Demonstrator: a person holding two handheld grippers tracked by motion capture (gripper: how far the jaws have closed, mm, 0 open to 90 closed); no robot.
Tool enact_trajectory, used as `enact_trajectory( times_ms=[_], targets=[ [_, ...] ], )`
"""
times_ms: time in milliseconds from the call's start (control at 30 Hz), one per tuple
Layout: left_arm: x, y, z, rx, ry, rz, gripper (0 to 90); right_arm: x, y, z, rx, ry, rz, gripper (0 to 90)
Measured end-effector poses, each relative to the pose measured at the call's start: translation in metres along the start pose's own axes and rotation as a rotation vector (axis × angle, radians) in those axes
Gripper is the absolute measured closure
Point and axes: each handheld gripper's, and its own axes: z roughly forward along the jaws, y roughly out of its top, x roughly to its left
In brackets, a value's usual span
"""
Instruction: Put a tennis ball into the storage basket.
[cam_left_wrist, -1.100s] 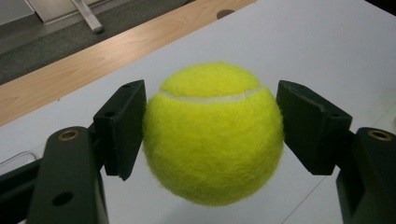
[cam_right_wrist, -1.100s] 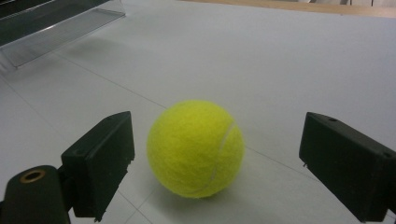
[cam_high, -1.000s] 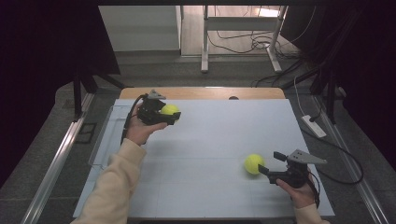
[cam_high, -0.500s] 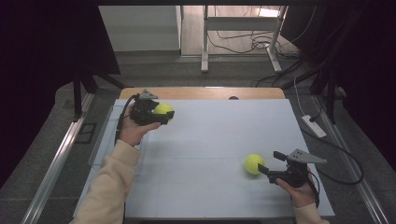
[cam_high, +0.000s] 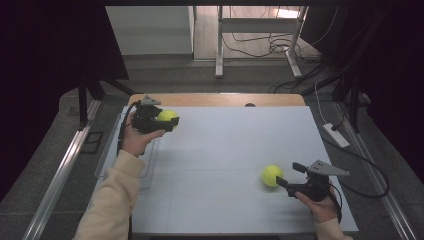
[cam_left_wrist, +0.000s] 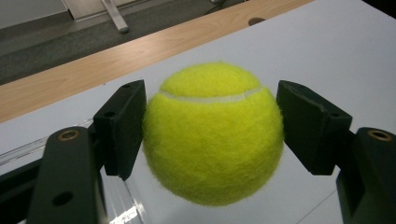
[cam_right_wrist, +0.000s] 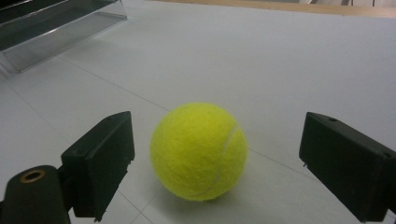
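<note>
Shifted left along the far edge since the earlier frame: left gripper (cam_high: 169, 121), now over the clear tray (cam_high: 107, 165) at the table's (cam_high: 225, 150) far-left corner, clamped on a tennis ball (cam_left_wrist: 212, 133), both pads pressing its sides, ball lifted off the surface. Unchanged at near right: right gripper (cam_high: 286, 175), jaws spread wide, second tennis ball (cam_right_wrist: 198, 150) sitting on the white tabletop between them, touching neither pad.
</note>
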Motion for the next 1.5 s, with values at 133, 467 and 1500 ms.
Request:
enact_trajectory(
  times_ms=[133, 467, 1500],
  targets=[
    [0.007, -0.003, -0.006, -0.009, 0.018, -0.019, 28.0, -0.001, -0.001, 0.001, 0.003, -0.001, 0.0, 10.3],
    [0.013, -0.004, -0.013, -0.032, 0.034, -0.033, 28.0, 0.002, -0.003, -0.004, 0.003, -0.005, -0.002, 10.3],
    [0.045, -0.014, -0.015, -0.01, 0.119, -0.1, 27.9, -0.001, -0.004, -0.002, 0.007, -0.008, -0.001, 10.4]
  ],
)
